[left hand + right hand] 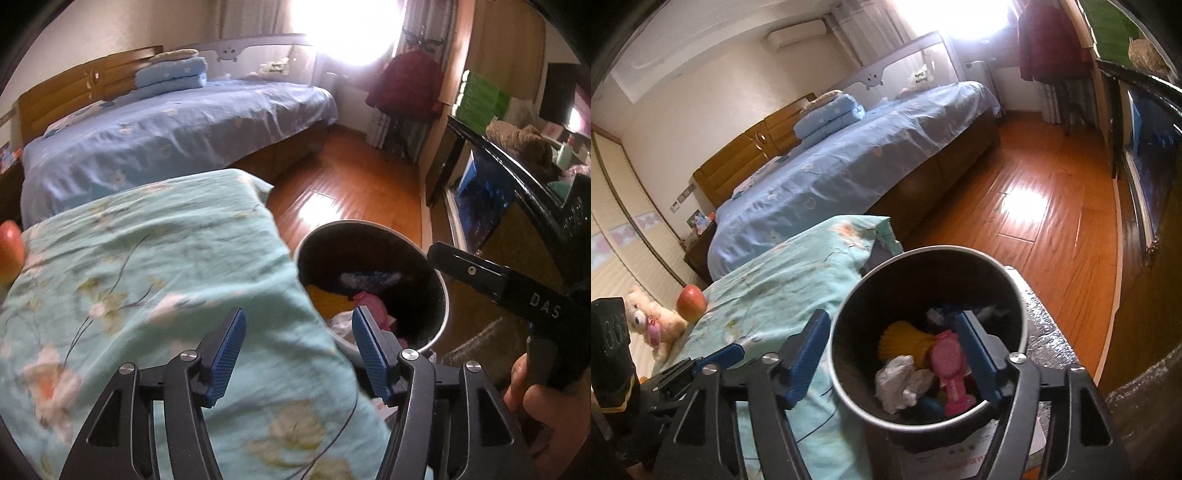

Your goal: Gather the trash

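Trash (905,382) lies in a round bin (1023,321) just beside the edge of a table under a teal flowered cloth (783,280).

Both grippers hold their jaws apart and empty: the right gripper (894,354) hangs over the bin's mouth, the left gripper (299,354) over the cloth's edge by the rim. An apple (691,298) and a plush toy (650,321) sit at the cloth's far side. Bare wooden floor (1034,206) stretches beyond the bin, between a blue bed (849,155) and a dark cabinet (1145,147).
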